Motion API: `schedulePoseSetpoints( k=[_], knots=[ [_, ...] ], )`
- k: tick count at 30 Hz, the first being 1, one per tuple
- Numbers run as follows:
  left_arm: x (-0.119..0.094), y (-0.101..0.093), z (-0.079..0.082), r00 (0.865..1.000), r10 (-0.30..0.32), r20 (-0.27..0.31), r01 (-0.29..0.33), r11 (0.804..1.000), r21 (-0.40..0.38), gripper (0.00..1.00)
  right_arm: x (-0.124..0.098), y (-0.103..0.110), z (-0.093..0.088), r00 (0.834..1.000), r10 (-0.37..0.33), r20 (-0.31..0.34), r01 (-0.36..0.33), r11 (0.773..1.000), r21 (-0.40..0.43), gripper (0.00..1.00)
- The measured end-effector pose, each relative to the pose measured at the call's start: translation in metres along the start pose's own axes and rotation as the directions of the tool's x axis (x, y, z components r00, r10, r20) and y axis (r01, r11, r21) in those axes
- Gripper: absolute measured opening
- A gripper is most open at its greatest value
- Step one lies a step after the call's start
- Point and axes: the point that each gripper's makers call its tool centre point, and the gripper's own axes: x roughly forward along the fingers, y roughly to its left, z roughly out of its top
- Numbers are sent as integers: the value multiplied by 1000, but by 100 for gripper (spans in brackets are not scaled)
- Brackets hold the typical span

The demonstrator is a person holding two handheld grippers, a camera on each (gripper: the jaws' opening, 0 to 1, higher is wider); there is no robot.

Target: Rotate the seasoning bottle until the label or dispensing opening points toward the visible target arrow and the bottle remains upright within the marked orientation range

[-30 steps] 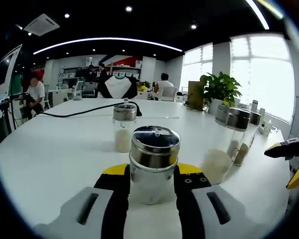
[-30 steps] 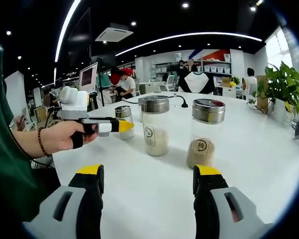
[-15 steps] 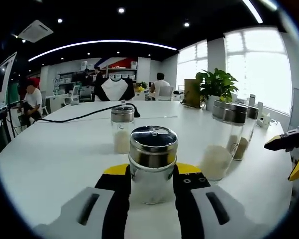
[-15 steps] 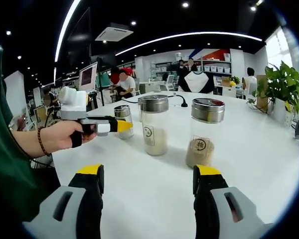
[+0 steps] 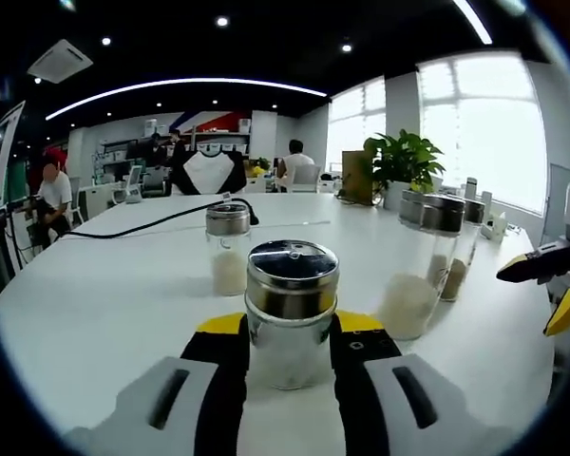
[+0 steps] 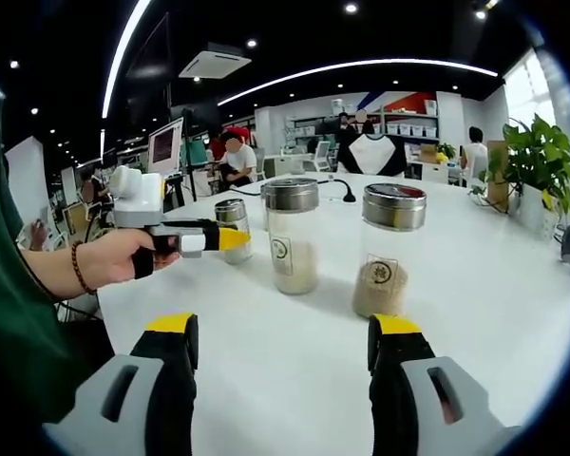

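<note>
Here, your left gripper (image 5: 287,353) has its jaws closed against the sides of the seasoning bottle (image 5: 291,312), which stands upright near the desk's near edge in the left gripper view. Its steel cap faces you; glass body looks nearly empty, contents unclear. Behind it stands a small shaker (image 5: 228,249) with pale powder in its lower part, toward the middle of the white desk (image 5: 95,304). A black cable (image 5: 152,224) runs across the far side. Right of your bottle, a tall jar (image 5: 416,264) holds white grains.

In the right gripper view, your right gripper (image 6: 281,353) is wide open and holds nothing. Ahead stand the white-grain jar (image 6: 292,236) and a second jar (image 6: 387,249) of tan grains, apart, each bearing a small round label, unreadable. A potted plant (image 6: 540,171) sits at the desk's far right edge.
</note>
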Motion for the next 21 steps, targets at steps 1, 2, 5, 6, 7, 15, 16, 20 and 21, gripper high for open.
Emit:
schedulePoseSetpoints(
  k=[1, 2, 5, 6, 7, 15, 16, 20, 21],
  knots=[
    [0, 0, 0, 1000, -5, 1, 5, 1000, 3, 35, 0, 0, 0, 1000, 1, -1, -1, 1000, -1, 74],
    [1, 0, 0, 1000, -13, 0, 13, 1000, 5, 35, 0, 1, -1, 1000, 3, -1, -3, 1000, 1, 74],
    [1, 0, 0, 999, -34, 3, 34, 999, 9, 35, 0, 1, -1, 1000, 4, -3, -4, 1000, -1, 74],
    [1, 0, 0, 999, -39, 3, 39, 999, 9, 35, 0, 1, -1, 1000, 4, -3, -4, 1000, -1, 74],
    [0, 0, 0, 999, -47, 4, 47, 999, 12, 35, 0, 1, -1, 1000, 4, -2, -4, 1000, 0, 74],
    [-1, -2, 1, 991, -134, -1, 134, 990, 33, 35, 1, 3, 1, 1000, 14, -1, -14, 1000, -5, 74],
    [-1, -2, 1, 991, -137, -3, 137, 990, 33, 35, 1, 3, 1, 1000, 17, 0, -17, 1000, -9, 74],
    [-2, -2, 0, 980, -201, -11, 201, 978, 47, 35, 5, 2, 1, 1000, 20, -11, -20, 1000, 2, 74],
    [-2, -2, 0, 979, -204, -11, 204, 978, 49, 35, 5, 3, 2, 1000, 21, -10, -21, 1000, 0, 74]
  ],
)
